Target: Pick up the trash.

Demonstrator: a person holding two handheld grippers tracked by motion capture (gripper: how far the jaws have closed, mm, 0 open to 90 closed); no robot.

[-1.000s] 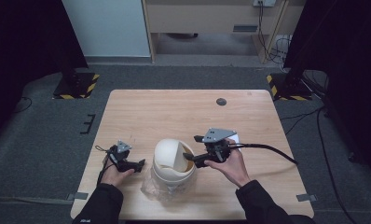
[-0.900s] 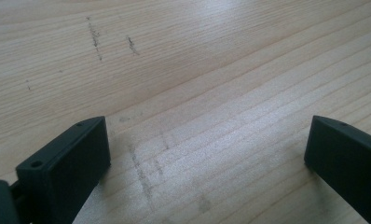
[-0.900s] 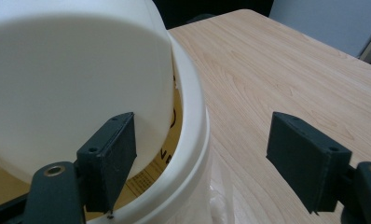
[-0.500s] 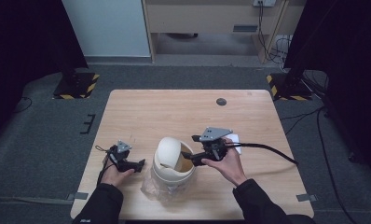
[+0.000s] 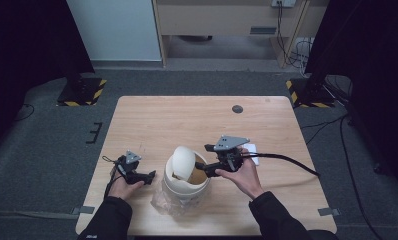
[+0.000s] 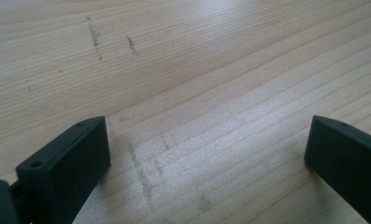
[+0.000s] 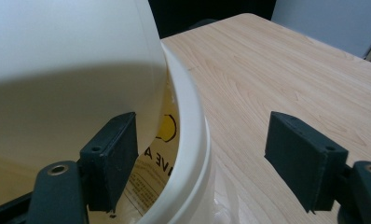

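Nothing has shifted since before: right gripper (image 5: 201, 169) jaws wide, straddling bin (image 5: 186, 187) rim, lid (image 5: 182, 161) tipped; left gripper (image 5: 146, 177) spread empty over bare table (image 5: 187, 120).

Table (image 5: 187, 120) is pale wood, matt, fine straight grain, with faint dark scuffs close up. Bucket (image 7: 193, 154) looks like cream plastic, smooth with a soft sheen; its swing lid (image 5: 182, 160) is the same plastic. Printed yellowish liner (image 7: 151, 172) inside looks like thin film or paper, can't tell which. Crinkled clear plastic bag (image 5: 162, 202) under the bucket, glossy. Gripper pads (image 6: 81, 158) are black, matt, slightly grainy plastic. Floor (image 5: 47, 145) is dull grey carpet, rough.
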